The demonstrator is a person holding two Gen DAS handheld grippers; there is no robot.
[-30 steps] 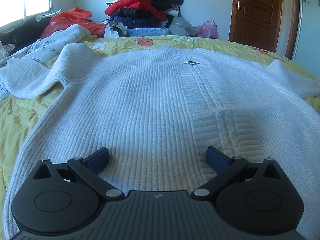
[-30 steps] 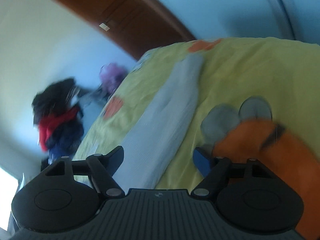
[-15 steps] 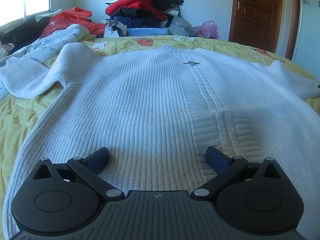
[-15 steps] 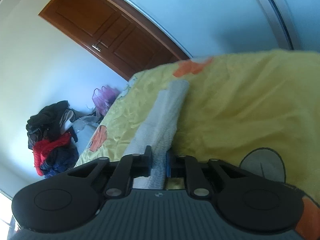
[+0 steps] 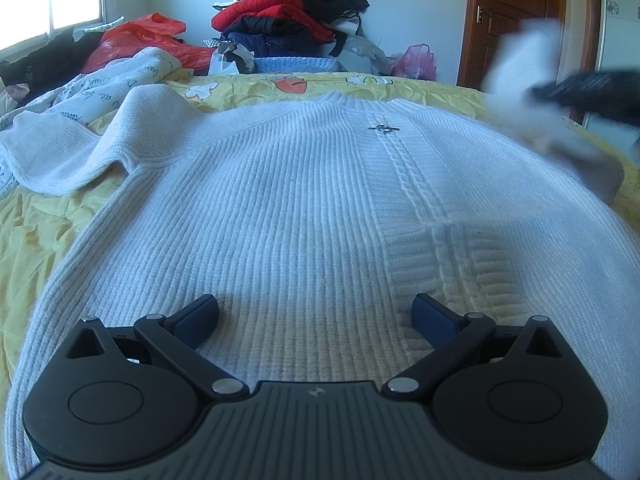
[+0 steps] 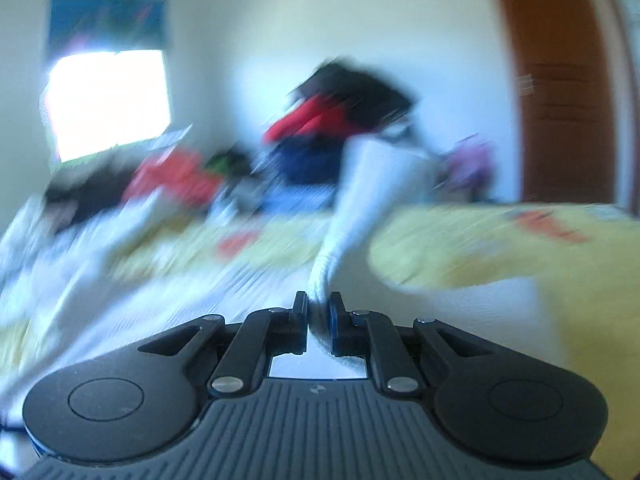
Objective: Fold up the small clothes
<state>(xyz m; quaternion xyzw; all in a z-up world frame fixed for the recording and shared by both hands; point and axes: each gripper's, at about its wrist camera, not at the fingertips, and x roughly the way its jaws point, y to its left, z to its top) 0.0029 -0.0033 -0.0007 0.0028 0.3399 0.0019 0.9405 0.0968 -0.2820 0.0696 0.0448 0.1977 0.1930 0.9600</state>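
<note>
In the left wrist view, a white ribbed knit sweater (image 5: 304, 208) lies spread flat on the yellow bedsheet (image 5: 36, 232), its collar toward the far side and a cable pattern running down the front. The left gripper (image 5: 316, 318) sits low over the hem end with its jaws wide apart, gripping nothing. One sleeve (image 5: 76, 148) lies rumpled out to the left. At the upper right, a blurred white sleeve (image 5: 520, 64) rises off the bed beside a dark shape, apparently the right gripper (image 5: 592, 88). A pile of clothes (image 5: 288, 12) and a wooden door (image 5: 516, 20) stand behind the bed.

The right wrist view is heavily smeared. The right gripper (image 6: 319, 312) has its jaws drawn narrow, pinching the white sleeve's (image 6: 360, 200) end, and the fabric trails away toward the sweater body.

The step in hand appears to be the first sleeve fold. The next move calls for carrying that sleeve across the chest and laying it flat without twisting, then releasing; the left gripper could press the body down to stop it shifting.
</note>
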